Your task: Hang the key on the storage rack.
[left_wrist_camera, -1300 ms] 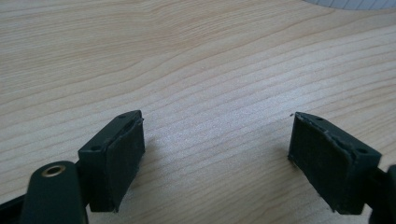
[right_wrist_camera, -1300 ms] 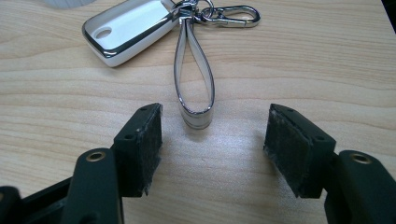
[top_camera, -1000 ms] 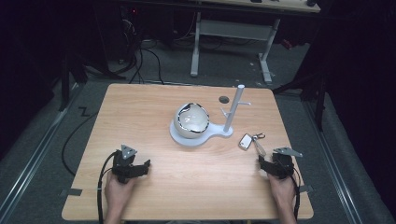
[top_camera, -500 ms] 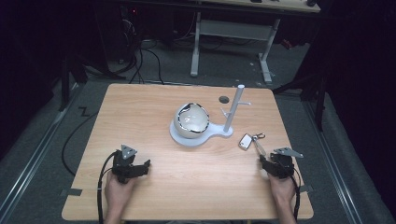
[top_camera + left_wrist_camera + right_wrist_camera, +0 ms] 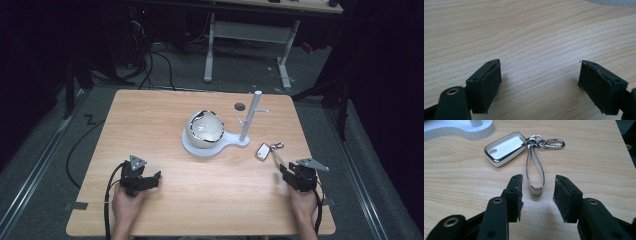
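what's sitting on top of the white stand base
A round shiny ball rests on the white stand base, with an upright post rising at its other end. The base's middle is covered by the ball, so whatever lies beneath it is hidden.

Room is dark, light falls mostly on the light wood table [image 5: 150, 115] in the middle of the frame, round dark hole [image 5: 240, 106] in its top near the far edge. Grey floor [image 5: 45, 200] all round, with a metal floor rail [image 5: 37, 167] running diagonally at lower left and another at lower right, black cables [image 5: 155, 62] trailing at upper left. A second table with white legs [image 5: 247, 37] stands across the top centre (its wood top barely inside the frame), and black stand legs [image 5: 70, 85] sit at the left edge.
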The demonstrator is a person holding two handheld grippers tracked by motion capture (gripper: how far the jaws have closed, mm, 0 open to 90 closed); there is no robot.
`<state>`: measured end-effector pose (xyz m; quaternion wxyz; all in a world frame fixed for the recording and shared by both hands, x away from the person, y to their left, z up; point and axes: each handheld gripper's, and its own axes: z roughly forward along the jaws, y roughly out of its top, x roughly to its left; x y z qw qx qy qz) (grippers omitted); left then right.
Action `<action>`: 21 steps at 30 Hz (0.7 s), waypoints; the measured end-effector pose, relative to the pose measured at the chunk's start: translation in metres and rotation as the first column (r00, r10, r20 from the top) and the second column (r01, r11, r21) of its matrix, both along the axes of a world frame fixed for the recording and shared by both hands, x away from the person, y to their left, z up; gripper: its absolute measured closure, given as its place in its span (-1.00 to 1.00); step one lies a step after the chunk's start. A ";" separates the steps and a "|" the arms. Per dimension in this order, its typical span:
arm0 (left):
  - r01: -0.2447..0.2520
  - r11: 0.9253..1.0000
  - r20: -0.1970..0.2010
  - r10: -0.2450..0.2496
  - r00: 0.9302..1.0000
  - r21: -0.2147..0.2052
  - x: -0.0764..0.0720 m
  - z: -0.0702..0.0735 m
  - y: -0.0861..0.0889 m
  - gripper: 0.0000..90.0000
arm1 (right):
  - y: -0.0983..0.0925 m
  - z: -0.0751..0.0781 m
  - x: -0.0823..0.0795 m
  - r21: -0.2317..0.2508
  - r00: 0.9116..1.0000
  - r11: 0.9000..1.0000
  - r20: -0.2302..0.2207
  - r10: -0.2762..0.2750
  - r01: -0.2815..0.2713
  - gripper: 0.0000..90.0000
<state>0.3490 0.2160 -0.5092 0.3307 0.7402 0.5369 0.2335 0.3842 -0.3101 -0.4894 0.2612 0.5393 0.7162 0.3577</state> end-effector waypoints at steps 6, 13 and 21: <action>0.000 1.000 0.000 0.000 1.000 0.000 0.000 0.000 0.000 -0.58 | 0.002 0.006 0.003 0.015 1.000 1.000 0.006 0.010 -0.010 0.31; 0.000 1.000 0.000 0.000 1.000 0.000 0.000 0.000 0.000 -0.58 | 0.011 0.014 0.016 0.005 0.999 0.999 0.014 0.037 -0.037 0.31; 0.000 1.000 0.000 0.000 1.000 0.000 0.000 0.000 0.000 -0.58 | 0.016 0.012 0.036 -0.007 0.998 0.998 0.001 0.055 -0.055 0.37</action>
